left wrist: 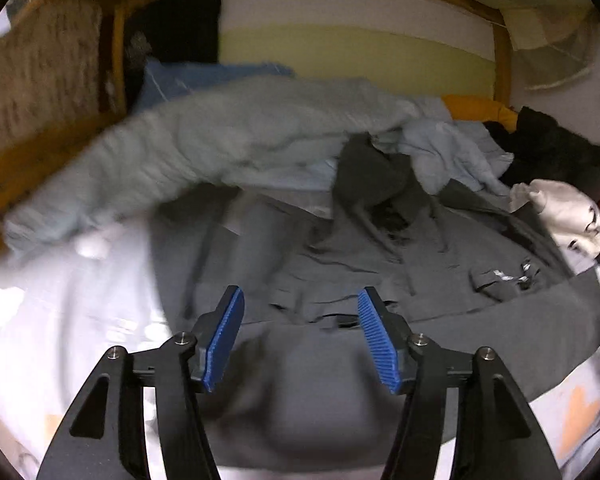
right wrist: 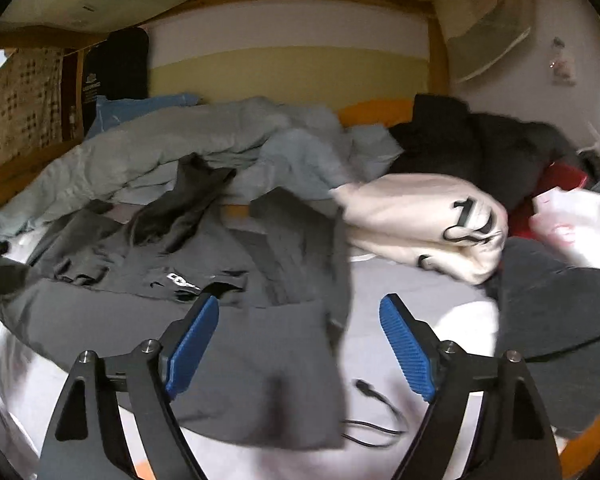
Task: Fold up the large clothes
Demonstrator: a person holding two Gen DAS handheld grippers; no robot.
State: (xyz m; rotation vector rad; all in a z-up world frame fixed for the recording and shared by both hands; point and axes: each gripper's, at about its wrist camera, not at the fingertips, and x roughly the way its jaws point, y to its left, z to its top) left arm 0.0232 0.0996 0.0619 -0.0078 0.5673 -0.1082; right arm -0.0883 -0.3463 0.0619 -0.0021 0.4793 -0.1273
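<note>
A large dark grey garment (left wrist: 340,280) lies spread on the white bed sheet (left wrist: 60,320), with its upper part crumpled and a small white logo on it. My left gripper (left wrist: 300,304) is open and empty, just above the garment's near edge. The same garment (right wrist: 220,320) fills the lower left of the right wrist view, logo (right wrist: 182,281) showing. My right gripper (right wrist: 300,312) is open and empty, above the garment's right edge and the sheet (right wrist: 420,292).
A light grey-blue duvet (left wrist: 220,140) is heaped behind the garment. A cream garment with black print (right wrist: 428,220), black clothes (right wrist: 480,144) and a red item (right wrist: 560,176) lie at the right. A black cable (right wrist: 376,412) lies on the sheet. A wooden bed frame (left wrist: 502,60) surrounds the bed.
</note>
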